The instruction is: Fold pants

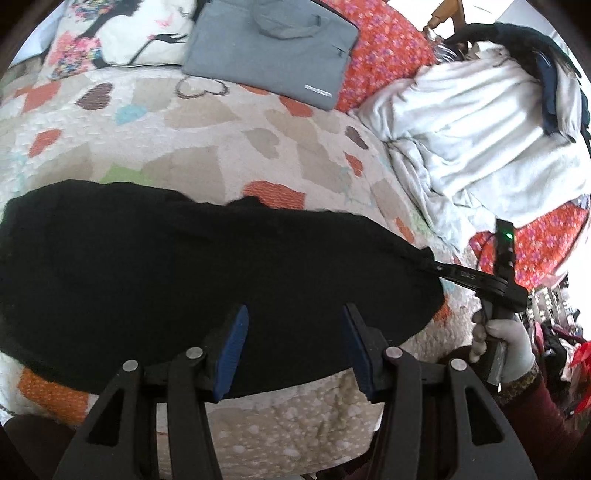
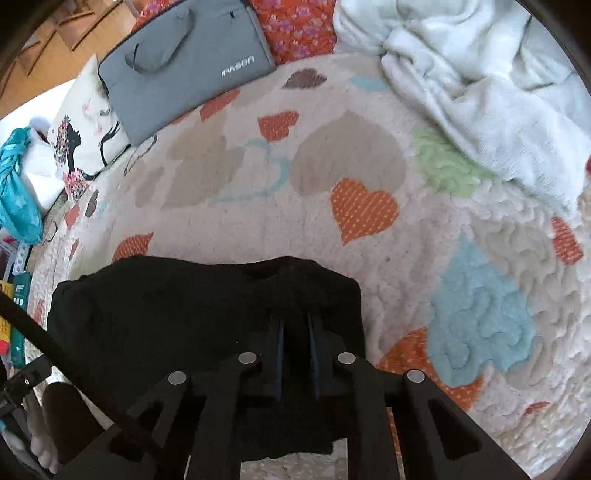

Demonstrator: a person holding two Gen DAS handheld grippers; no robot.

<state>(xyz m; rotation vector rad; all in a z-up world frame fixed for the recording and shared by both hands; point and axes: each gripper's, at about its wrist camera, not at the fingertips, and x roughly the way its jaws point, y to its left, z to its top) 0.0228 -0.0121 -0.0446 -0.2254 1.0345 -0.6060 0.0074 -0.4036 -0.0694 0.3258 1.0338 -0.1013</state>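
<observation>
The black pants (image 1: 166, 269) lie folded in a wide flat bundle on the heart-patterned quilt (image 1: 221, 147). My left gripper (image 1: 293, 314) is open, its blue-padded fingers (image 1: 236, 332) spread just above the pants' near edge, holding nothing. In the left wrist view my right gripper (image 1: 430, 260) reaches in from the right and pinches the pants' right end. In the right wrist view my right gripper (image 2: 295, 321) has its jaws close together on a raised fold of the pants (image 2: 184, 314).
A grey laptop bag (image 1: 273, 51) and a printed pillow (image 1: 122, 33) lie at the far side of the bed. A crumpled white blanket (image 1: 480, 140) lies at the right on a red floral cover (image 1: 380, 51). Teal cloth (image 2: 16, 192) sits off the bed's left.
</observation>
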